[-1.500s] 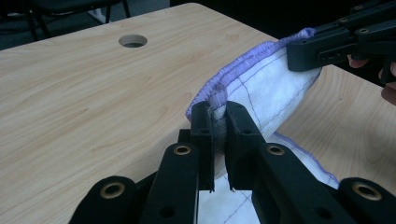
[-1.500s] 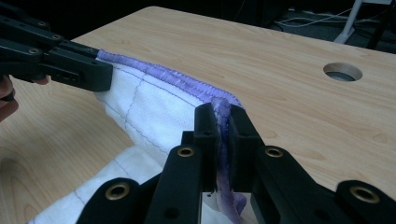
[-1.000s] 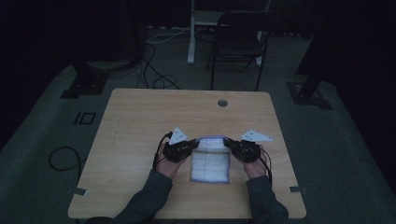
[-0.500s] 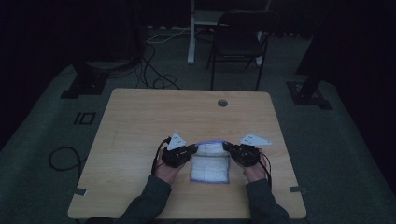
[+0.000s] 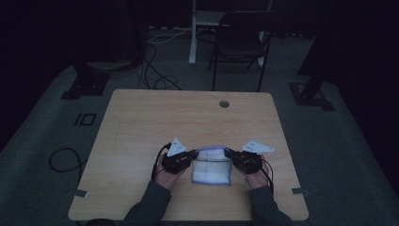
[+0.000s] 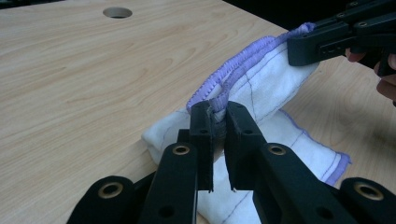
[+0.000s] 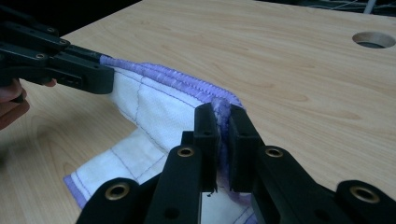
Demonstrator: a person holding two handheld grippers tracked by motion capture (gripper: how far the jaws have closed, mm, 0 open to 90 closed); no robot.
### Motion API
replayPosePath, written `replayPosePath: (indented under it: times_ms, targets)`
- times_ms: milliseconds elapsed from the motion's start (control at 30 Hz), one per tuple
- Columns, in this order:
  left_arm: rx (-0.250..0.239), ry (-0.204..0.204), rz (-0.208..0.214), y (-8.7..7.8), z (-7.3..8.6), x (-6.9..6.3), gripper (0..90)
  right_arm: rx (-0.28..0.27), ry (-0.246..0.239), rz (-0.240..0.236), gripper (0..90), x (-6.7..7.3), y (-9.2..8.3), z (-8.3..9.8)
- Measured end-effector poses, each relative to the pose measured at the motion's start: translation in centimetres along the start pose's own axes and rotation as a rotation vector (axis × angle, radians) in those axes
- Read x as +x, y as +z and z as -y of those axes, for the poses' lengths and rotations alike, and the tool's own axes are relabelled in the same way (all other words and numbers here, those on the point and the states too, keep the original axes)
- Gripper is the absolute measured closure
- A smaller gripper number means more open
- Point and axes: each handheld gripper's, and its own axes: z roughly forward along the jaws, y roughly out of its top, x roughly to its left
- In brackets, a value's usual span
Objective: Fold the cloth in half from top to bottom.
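Observation:
A white cloth (image 5: 211, 168) with a purple stitched hem lies folded near the table's front edge. My left gripper (image 5: 192, 155) is shut on the far left corner of the cloth (image 6: 261, 84), its pads pinching the purple hem. My right gripper (image 5: 227, 153) is shut on the far right corner of the cloth (image 7: 154, 107) in the same way. The far edge is lifted and stretched between the two grippers, while the rest of the cloth rests on the wood. In the left gripper view my left gripper (image 6: 218, 126) holds the hem close up; in the right gripper view my right gripper (image 7: 222, 121) does likewise.
The wooden table (image 5: 141, 127) has a round cable hole (image 5: 224, 103) near its far edge. A dark chair (image 5: 244, 42) and cables on the floor lie beyond the table. The room is dim.
Both grippers with the cloth's far edge have sunk a little toward the front of the table. The grip on both corners is the same.

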Motion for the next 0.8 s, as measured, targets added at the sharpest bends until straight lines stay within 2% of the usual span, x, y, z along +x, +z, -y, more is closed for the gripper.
replayPosePath:
  times_ms: [200, 800]
  targets:
    - [0.003, -0.007, 0.004, -0.1, 0.5, -0.1, 82.8, 0.004, 0.009, -0.003, 85.3, 0.3, 0.0, 0.7]
    - [0.015, -0.009, 0.010, -0.6, 1.6, -0.8, 82.5, 0.034, -0.010, -0.005, 85.2, 1.0, -0.5, 2.1]
